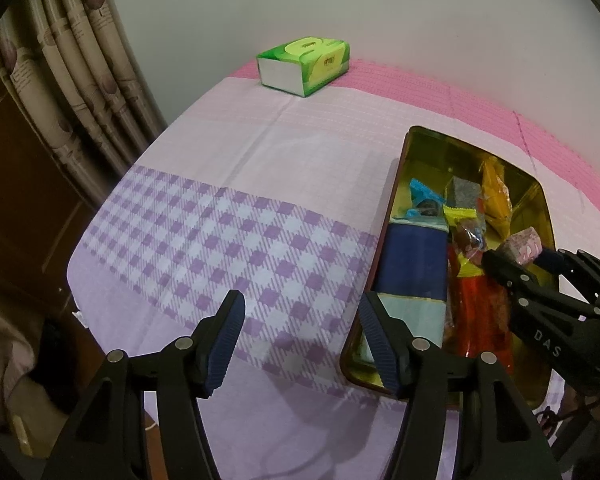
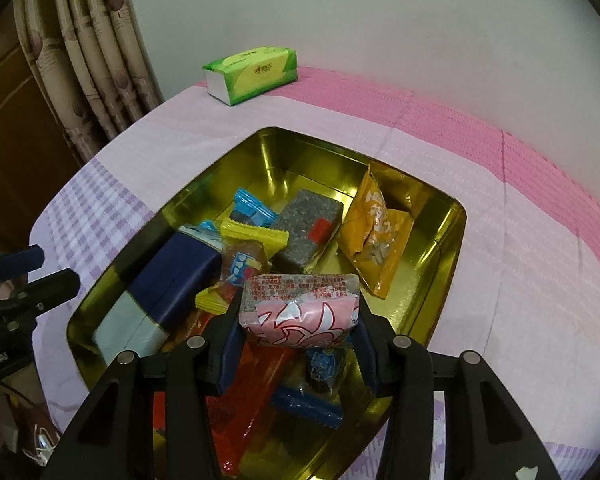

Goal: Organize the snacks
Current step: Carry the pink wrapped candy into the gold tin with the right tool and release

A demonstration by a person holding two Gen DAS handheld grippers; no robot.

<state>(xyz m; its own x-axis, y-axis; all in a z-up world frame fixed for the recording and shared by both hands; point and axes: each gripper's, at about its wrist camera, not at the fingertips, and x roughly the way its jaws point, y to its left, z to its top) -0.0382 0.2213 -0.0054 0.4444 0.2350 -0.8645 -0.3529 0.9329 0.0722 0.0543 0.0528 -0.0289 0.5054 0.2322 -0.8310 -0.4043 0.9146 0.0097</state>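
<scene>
The right gripper (image 2: 298, 320) pinches a pink-and-white wrapped snack (image 2: 300, 308) between its two blue pads, one pad pressed on each end of the packet. It holds the packet above the near part of a gold tin (image 2: 440, 240) that sits on a table covered by a pink and purple checked cloth (image 2: 520, 280). Beyond the held packet, inside the tin, lie a grey block with a red label (image 2: 308, 228), an orange bag (image 2: 374, 236) further to the right, and blue and yellow wrapped sweets (image 2: 252, 220). To the left of the gripper a dark blue box (image 2: 172, 276) rests against the tin's left wall, and under the jaws lies a long red packet (image 2: 244, 412).

The left gripper (image 1: 302, 340) hangs over the cloth just left of the tin, its jaws spread with nothing between them. Far ahead of both grippers a green tissue pack (image 2: 252, 74) sits near the wall.
</scene>
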